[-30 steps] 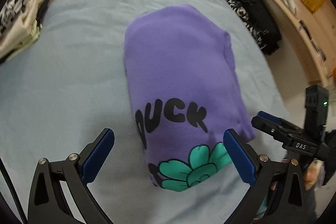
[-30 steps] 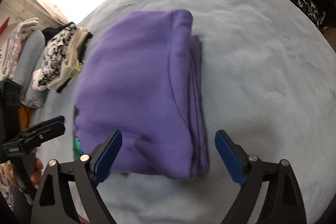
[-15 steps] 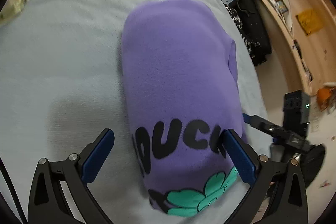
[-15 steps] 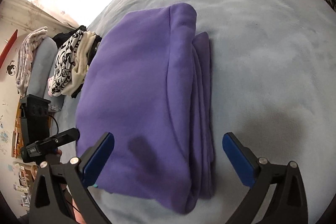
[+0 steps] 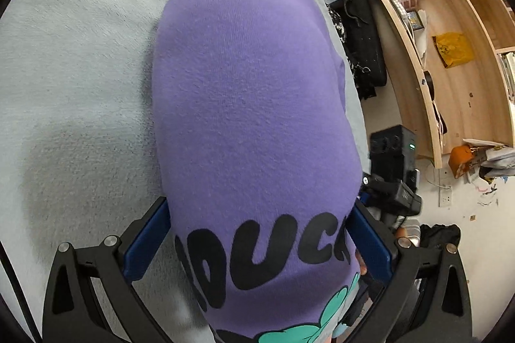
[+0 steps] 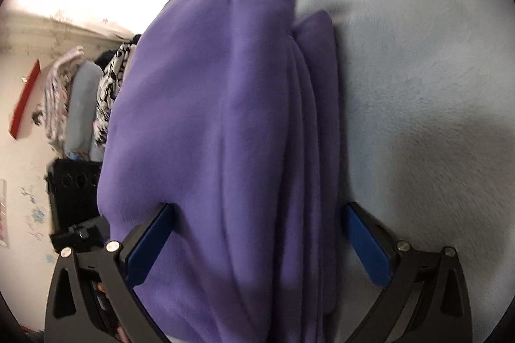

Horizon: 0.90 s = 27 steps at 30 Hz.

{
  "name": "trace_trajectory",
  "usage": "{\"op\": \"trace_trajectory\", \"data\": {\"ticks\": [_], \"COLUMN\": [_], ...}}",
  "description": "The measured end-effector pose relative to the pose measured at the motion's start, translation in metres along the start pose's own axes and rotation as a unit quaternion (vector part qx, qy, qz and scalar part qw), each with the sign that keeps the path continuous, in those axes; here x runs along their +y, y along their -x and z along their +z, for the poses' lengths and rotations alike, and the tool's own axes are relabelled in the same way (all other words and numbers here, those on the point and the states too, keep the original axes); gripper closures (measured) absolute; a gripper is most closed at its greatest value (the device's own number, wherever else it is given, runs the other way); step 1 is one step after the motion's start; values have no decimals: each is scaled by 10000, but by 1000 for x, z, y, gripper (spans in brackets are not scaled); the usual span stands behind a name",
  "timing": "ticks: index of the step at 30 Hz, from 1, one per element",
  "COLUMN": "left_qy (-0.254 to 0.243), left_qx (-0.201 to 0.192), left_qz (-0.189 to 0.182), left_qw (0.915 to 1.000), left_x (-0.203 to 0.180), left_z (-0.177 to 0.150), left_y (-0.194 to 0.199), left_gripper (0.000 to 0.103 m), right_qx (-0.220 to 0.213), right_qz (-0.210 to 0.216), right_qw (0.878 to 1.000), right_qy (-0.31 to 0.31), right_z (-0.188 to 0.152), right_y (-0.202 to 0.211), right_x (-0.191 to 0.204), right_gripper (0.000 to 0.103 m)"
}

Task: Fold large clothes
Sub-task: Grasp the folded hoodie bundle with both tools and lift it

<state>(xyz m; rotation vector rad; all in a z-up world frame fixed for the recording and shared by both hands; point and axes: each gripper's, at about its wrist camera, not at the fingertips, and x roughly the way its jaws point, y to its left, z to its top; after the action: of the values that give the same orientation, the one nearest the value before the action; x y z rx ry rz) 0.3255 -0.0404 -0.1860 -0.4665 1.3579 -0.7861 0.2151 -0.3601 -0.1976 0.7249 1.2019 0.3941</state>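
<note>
A folded purple sweatshirt [image 5: 251, 105] lies on the pale blue-grey bed cover [image 5: 74, 60], its black lettering and teal flower print at the near end in our left wrist view; our left tongs [image 5: 257, 236] stand spread wide astride that printed end, the blue pads [image 5: 148, 240] close against the cloth on either side, though we cannot tell whether they press it; our right tongs [image 6: 257, 243] are at their widest, straddling the stacked folded edges of the same garment [image 6: 225, 124], the left pad [image 6: 148, 243] at the fabric, the right pad [image 6: 367, 246] standing clear over the bed cover [image 6: 418, 60]; neither pair has taken hold. Behind the bed a pile of patterned black-and-white clothes [image 6: 111, 85] sits by the wall; to the other side, wooden shelves [image 5: 450, 53] carry boxes and a yellow cloth [image 5: 454, 48].
</note>
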Motion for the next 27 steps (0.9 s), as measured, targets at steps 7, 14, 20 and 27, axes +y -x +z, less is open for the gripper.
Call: {"op": "trace_trajectory", "data": {"ticks": [7, 14, 20, 27], "left_qy": [-65, -7, -11, -182], "left_qx": [17, -104, -283, -676], "left_qz": [-145, -145, 134, 404], "left_qw": [9999, 9998, 9995, 9967], "left_x": [4, 12, -2, -16], "left_z": [1, -4, -8, -11], "left_y": [-4, 2, 8, 38], "left_gripper": [0, 0, 0, 0], "right_qx": [-82, -264, -510, -680], "right_qz": [188, 340, 210, 161], "right_qw": [9998, 9989, 9979, 9961], "right_qy": [-34, 174, 344, 542], "right_z": [-1, -7, -12, -25], "right_y": [-6, -1, 3, 5], "right_x": [-2, 9, 31, 65], "right_gripper": [0, 29, 48, 58]}}
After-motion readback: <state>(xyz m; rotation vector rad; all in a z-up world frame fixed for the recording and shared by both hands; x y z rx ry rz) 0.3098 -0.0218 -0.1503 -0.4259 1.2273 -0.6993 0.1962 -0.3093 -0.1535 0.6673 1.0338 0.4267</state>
